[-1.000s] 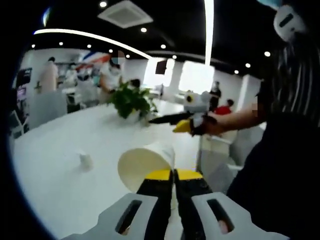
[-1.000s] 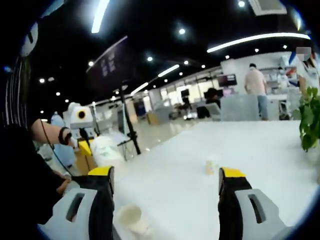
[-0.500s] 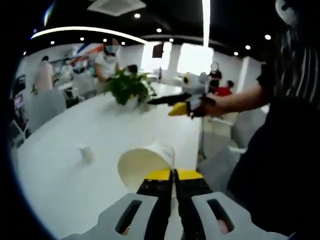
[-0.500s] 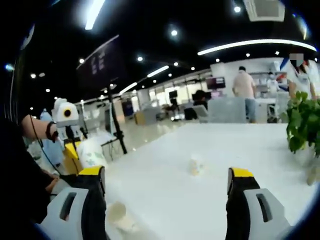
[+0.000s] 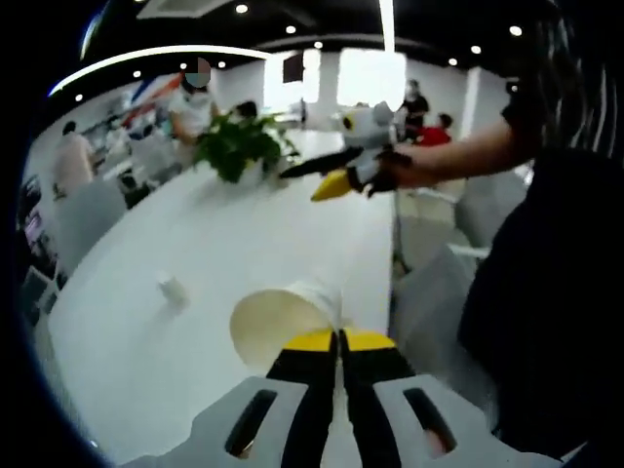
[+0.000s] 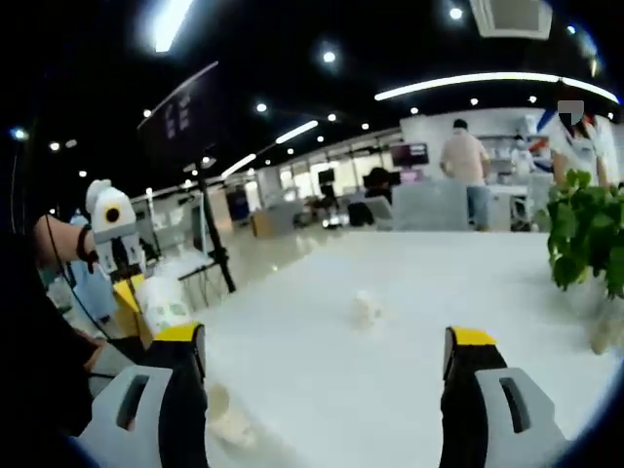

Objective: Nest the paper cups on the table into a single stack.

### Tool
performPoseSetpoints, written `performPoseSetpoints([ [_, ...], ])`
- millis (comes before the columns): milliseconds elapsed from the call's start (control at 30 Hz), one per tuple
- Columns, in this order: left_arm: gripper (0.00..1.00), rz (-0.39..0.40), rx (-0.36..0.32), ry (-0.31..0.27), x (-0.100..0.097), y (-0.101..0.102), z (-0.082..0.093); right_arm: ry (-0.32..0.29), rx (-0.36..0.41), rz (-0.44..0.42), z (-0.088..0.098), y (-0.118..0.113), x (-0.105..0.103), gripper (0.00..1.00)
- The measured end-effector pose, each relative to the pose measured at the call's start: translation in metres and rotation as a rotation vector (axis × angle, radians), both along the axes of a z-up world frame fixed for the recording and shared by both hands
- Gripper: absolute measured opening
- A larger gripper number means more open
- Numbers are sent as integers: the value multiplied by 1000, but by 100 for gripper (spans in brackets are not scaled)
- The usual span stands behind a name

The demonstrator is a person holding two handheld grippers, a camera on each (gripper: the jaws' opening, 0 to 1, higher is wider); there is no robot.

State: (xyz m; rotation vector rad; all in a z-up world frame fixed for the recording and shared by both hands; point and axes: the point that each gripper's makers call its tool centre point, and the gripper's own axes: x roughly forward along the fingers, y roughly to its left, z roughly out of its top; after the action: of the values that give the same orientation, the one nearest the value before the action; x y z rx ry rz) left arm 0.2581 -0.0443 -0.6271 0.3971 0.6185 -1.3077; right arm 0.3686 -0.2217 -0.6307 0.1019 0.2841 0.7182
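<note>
Left claw (image 5: 339, 338) clamps a paper cup (image 5: 283, 324) by its rim, mouth toward camera. Right claw (image 6: 327, 341) gapes empty; second cup (image 6: 365, 308) stands mid-bench (image 6: 468, 292), straight ahead of it.

A large open-plan office or demo hall: a long white table (image 6: 409, 292) with a potted plant (image 6: 588, 234) near its far edge, a dark ceiling (image 6: 322, 39) with spotlights and curved light strips, monitors, office chairs, and several people standing among workstations beyond.
</note>
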Motion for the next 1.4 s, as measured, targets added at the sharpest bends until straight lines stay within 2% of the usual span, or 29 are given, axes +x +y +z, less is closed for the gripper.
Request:
performPoseSetpoints([
  [133, 0, 3, 36, 22, 0, -3, 3, 0, 4, -5, -3, -2, -2, 100],
  [200, 0, -12, 115, -9, 4, -1, 1, 4, 6, -7, -6, -3, -3, 100],
  [267, 0, -30, 137, -7, 3, -4, 0, 12, 17, -10, -8, -4, -4, 100],
  [333, 0, -72, 151, -19, 0, -9, 2, 14, 26, -16, -8, -5, -4, 100],
  [367, 0, -85, 175, -9, -4, -10, 0, 14, 30, -16, -8, -5, -4, 99],
  [500, 0, -160, 298, -45, -10, -7, -11, 11, 38, -17, -8, -4, -5, 99],
  [633, 0, -207, 326, -55, -15, -13, -13, 24, 60, -14, -11, -2, -7, 99],
  [700, 0, -237, 373, -82, -14, -12, -14, 28, 66, -4, -12, 0, -10, 99],
  [867, 0, -310, 443, -128, -18, -15, -15, 32, 53, 8, -15, 1, -15, 99],
  [967, 0, -389, 495, -186, -22, -18, -16, 31, 65, 8, -13, 0, -16, 99],
  [1100, 0, -456, 528, -213, -29, -21, -21, 29, 69, 2, -11, -3, -16, 99],
  [1267, 0, -547, 590, -327, -23, -19, -25, 27, 74, -1, -9, -5, -18, 99],
  [1400, 0, -591, 618, -352, -24, -16, -31, 29, 73, 2, -9, -6, -21, 98],
])
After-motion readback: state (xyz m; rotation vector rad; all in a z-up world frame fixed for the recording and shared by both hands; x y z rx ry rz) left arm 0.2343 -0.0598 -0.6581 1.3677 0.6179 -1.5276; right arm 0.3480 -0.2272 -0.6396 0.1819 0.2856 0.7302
